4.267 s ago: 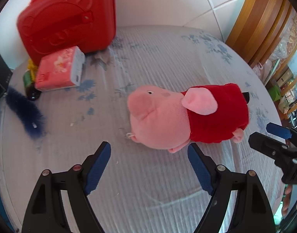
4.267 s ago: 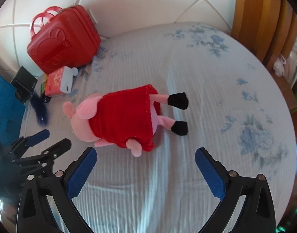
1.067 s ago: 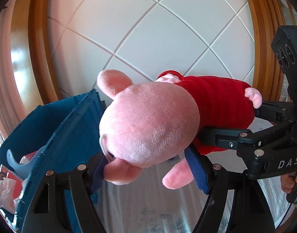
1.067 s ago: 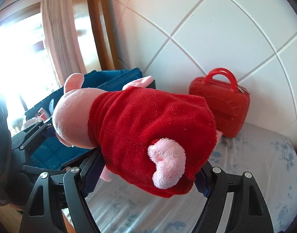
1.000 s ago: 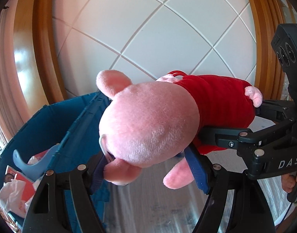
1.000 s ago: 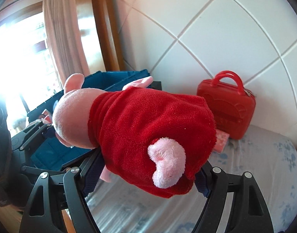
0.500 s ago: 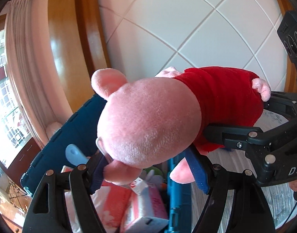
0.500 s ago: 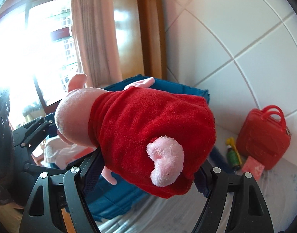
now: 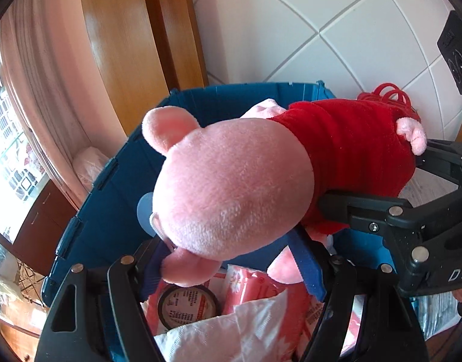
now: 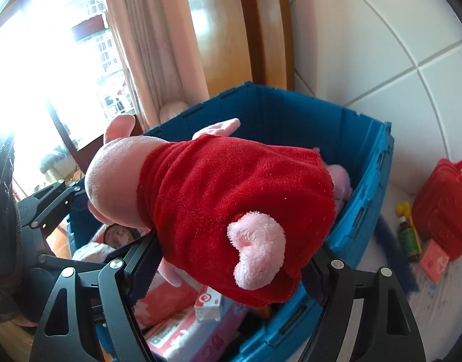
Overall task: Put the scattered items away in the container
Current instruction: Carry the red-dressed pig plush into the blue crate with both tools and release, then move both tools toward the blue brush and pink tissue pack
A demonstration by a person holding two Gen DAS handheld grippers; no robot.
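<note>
A pink pig plush (image 9: 231,187) in a red dress (image 10: 231,199) is held in the air over the open blue crate (image 9: 110,187) (image 10: 367,181). My left gripper (image 9: 231,262) is shut on the plush's head. My right gripper (image 10: 228,262) is shut on its red body. The crate holds tissue packs (image 9: 261,289), a tape roll (image 9: 187,303), a white bag (image 9: 231,335) and boxes (image 10: 206,301).
A red case (image 10: 442,205), a small green bottle (image 10: 407,235), a pink tissue pack (image 10: 434,264) and a dark blue fluffy strip (image 10: 394,253) lie on the bed right of the crate. A wooden frame (image 9: 125,48), a curtain (image 10: 146,60) and a white padded wall (image 9: 321,24) stand behind the crate.
Both grippers carried the plush from above the bed to the left until it hangs over the crate. The crate's contents came into view below it.
</note>
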